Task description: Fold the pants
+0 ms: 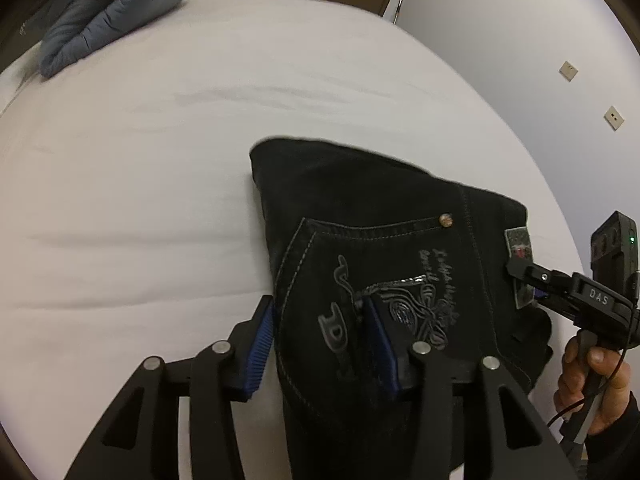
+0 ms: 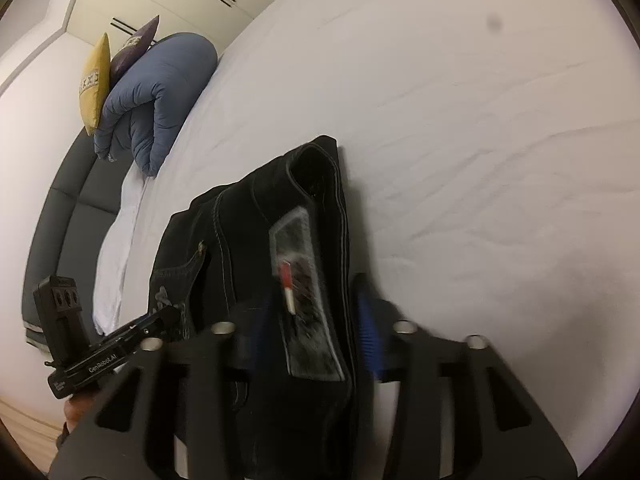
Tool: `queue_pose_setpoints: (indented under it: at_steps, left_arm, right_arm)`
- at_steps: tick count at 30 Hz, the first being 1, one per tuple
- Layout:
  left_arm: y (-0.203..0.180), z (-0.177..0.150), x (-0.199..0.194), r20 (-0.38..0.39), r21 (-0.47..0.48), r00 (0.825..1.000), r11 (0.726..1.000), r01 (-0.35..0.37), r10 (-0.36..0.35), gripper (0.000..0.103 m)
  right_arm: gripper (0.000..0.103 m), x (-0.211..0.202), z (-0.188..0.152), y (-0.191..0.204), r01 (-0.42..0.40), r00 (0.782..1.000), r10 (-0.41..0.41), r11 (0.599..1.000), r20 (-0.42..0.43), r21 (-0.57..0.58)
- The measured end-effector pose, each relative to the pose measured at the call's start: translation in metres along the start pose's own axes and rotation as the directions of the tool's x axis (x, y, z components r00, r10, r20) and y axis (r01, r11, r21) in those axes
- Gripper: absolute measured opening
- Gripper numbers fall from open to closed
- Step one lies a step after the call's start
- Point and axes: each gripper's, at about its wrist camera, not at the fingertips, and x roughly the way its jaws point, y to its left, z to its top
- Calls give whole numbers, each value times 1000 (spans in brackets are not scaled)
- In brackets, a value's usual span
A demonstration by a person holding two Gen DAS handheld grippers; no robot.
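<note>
Black jeans lie folded on the white bed, back pocket with embroidery facing up. My left gripper stands open astride the pocket edge, one blue pad on the sheet side and one over the denim. My right gripper is open around the waistband with its grey label patch; the jeans run between its fingers. The right gripper also shows in the left wrist view at the waistband label. The left gripper shows in the right wrist view by the pocket.
A folded blue duvet lies at the head of the bed; it also shows in the right wrist view beside a yellow cushion and a purple cushion. A dark headboard and a white wall with sockets border the bed.
</note>
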Motion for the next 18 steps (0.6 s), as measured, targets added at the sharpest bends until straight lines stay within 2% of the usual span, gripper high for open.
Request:
queue_pose_setpoints:
  at_steps: [2, 3, 4, 5, 6, 7, 9, 10, 12, 13, 14, 15, 16, 18]
  left_arm:
    - [-1, -3, -28, 78, 9, 997, 1000, -8, 7, 57]
    - [0, -9, -44, 123, 16, 992, 1000, -15, 13, 70]
    - [-3, -13, -66, 194, 30, 980, 999, -39, 32, 83]
    - [-8, -17, -84, 258, 43, 964, 996, -73, 60, 89]
    - [-23, -19, -99, 328, 56, 940, 992, -117, 93, 99]
    - [-32, -15, -119, 408, 67, 905, 985, -161, 121, 103]
    - [-49, -12, -159, 541, 86, 827, 968, -234, 152, 103]
    - [-56, -15, -181, 598, 91, 784, 958, -272, 165, 103]
    - [-68, -23, -221, 694, 75, 692, 935, -348, 202, 103]
    - [-86, -31, -238, 736, 56, 640, 922, -382, 220, 103]
    - [-89, -37, -256, 767, 38, 599, 915, -401, 230, 103]
    - [-94, -42, -274, 795, 19, 559, 911, -412, 237, 103]
    - [-95, -47, -296, 814, 4, 529, 909, -416, 239, 103]
    - [-96, -52, -330, 839, -10, 493, 912, -410, 230, 103]
  right_arm:
    - [45, -20, -3, 13, 26, 999, -25, 999, 32, -36]
    - [45, -36, -13, 22, 44, 997, -40, 997, 60, -64]
    - [45, -53, -17, 30, 75, 993, -65, 992, 99, -99]
    - [45, -69, -22, 41, 104, 987, -86, 986, 138, -131]
    - [46, -91, -29, 56, 144, 974, -109, 974, 197, -176]
    - [47, -107, -34, 66, 172, 962, -120, 964, 244, -204]
    - [62, -144, -46, 98, 242, 923, -143, 937, 357, -251]
    - [66, -168, -54, 115, 268, 893, -131, 923, 430, -276]
    - [82, -214, -71, 145, 319, 817, -103, 900, 567, -297]
    - [86, -231, -79, 157, 338, 781, -88, 893, 619, -299]
    - [94, -249, -88, 167, 355, 741, -71, 885, 668, -300]
    - [102, -276, -100, 180, 384, 671, -46, 875, 740, -295]
    - [103, -291, -108, 190, 405, 625, -34, 869, 780, -286]
    - [103, -319, -124, 212, 451, 535, -17, 851, 845, -268]
